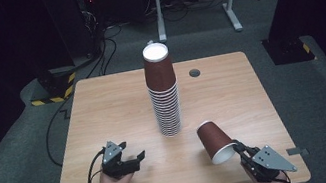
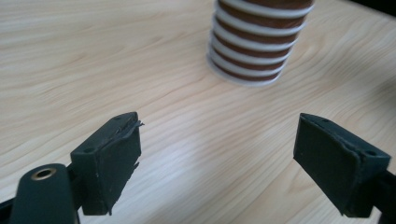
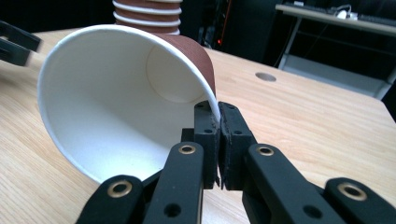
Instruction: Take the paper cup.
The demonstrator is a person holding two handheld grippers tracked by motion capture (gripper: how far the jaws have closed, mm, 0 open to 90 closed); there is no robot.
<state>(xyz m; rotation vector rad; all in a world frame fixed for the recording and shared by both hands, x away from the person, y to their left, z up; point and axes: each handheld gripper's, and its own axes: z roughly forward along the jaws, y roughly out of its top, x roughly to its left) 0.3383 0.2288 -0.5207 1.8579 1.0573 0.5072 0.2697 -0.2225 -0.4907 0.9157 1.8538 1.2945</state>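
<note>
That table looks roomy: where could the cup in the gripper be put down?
The table is bare left of the stack and right of it, past the round hole. The near middle is tighter, between the open left gripper and the right gripper, shut on the cup.

A cup stack (image 1: 163, 94) stands mid-table (image 1: 103, 112); a single cup (image 1: 214, 141) lies tilted to its front right.
</note>
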